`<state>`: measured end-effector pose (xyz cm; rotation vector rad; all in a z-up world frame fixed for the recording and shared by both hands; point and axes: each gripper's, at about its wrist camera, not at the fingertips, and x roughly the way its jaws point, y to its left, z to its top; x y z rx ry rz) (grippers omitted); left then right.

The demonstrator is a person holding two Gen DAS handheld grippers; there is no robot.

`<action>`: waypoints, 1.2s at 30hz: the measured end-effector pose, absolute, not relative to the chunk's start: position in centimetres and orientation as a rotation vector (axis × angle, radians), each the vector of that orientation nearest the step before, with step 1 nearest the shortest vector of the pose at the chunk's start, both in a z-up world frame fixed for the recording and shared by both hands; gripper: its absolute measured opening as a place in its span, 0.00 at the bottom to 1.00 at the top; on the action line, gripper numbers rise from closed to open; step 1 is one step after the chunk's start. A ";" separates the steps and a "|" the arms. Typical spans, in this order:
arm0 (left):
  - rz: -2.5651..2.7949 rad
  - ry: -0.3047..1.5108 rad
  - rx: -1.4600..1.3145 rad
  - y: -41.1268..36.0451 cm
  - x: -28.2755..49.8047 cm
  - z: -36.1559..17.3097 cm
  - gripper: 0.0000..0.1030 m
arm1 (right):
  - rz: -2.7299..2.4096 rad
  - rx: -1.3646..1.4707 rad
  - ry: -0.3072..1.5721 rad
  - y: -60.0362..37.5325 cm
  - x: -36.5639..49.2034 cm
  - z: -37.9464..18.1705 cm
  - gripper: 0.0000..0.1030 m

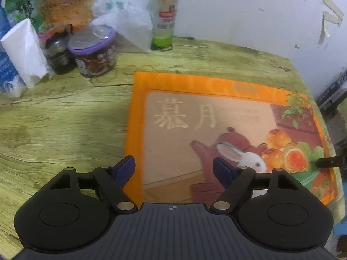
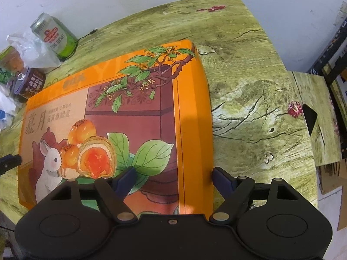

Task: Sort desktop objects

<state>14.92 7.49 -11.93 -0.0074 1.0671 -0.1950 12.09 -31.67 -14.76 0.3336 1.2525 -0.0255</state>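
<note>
A large flat orange gift box (image 1: 216, 117) with a rabbit and pastries printed on its lid lies on the green wood-grain table (image 1: 65, 117). My left gripper (image 1: 174, 169) hovers open over the box's near left part, with its left finger above the box's left edge. In the right wrist view my right gripper (image 2: 174, 176) stands open across the right edge of the box (image 2: 134, 112). One finger is above the lid and the other is beside the orange side wall. Neither pair of pads presses on anything.
At the back left stand a green beer can (image 1: 165, 15), a clear plastic bag (image 1: 128, 23), a purple-lidded jar (image 1: 94, 49), a dark bottle (image 1: 57, 52), a white tissue pack (image 1: 25, 49) and snack bags (image 1: 67, 6). Rubber bands (image 1: 138, 68) lie near the jar. A lower side table (image 2: 314, 117) sits to the right.
</note>
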 end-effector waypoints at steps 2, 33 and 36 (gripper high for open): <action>-0.180 1.079 -0.006 8.4 15.2 -12.0 0.78 | -0.042 0.334 1.254 -31.5 12.1 -14.7 0.72; -0.306 1.179 0.031 8.7 16.9 -14.9 0.82 | -0.144 0.318 1.204 -30.2 11.6 -14.5 0.74; -0.308 1.179 0.031 8.7 17.0 -14.9 0.82 | -0.155 0.280 1.204 -29.8 11.8 -14.0 0.66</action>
